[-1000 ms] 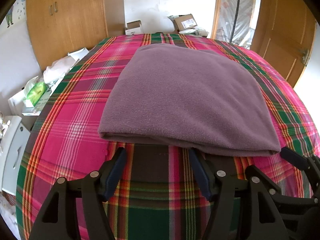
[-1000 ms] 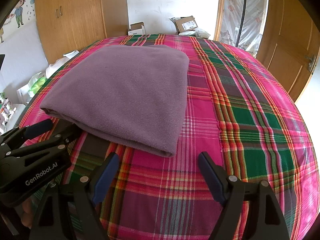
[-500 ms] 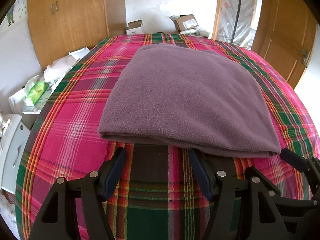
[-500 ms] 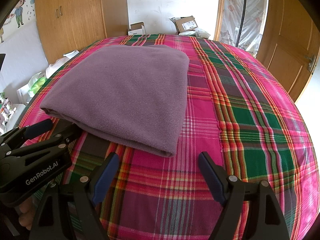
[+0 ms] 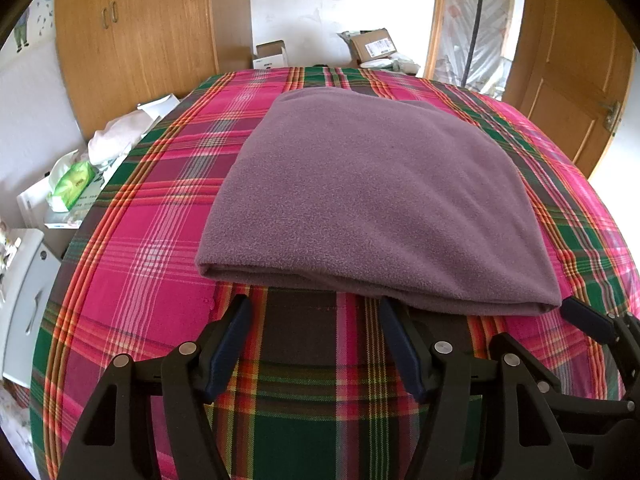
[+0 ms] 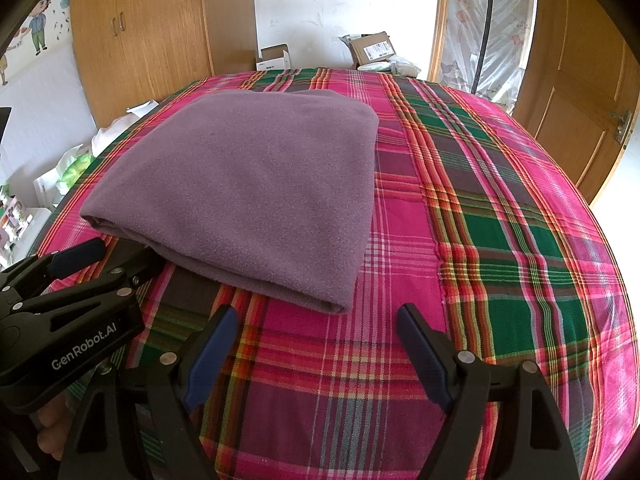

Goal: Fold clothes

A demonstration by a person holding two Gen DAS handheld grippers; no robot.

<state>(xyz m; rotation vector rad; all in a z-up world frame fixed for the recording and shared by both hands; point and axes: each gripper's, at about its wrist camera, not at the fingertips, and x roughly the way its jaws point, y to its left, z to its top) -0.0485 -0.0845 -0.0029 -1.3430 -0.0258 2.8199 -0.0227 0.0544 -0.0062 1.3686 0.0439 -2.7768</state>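
Both pairs of jaws stand wide apart and hold nothing. The left gripper (image 5: 314, 346) hovers just short of the near folded edge of the purple fleece garment (image 5: 372, 204), which lies straight ahead of it on the pink and green plaid bedspread (image 5: 132, 264). The right gripper (image 6: 316, 346) faces the garment's near right corner, with most of the cloth off to its left. The near edge runs crosswise to both, and the left gripper seems closer to it.
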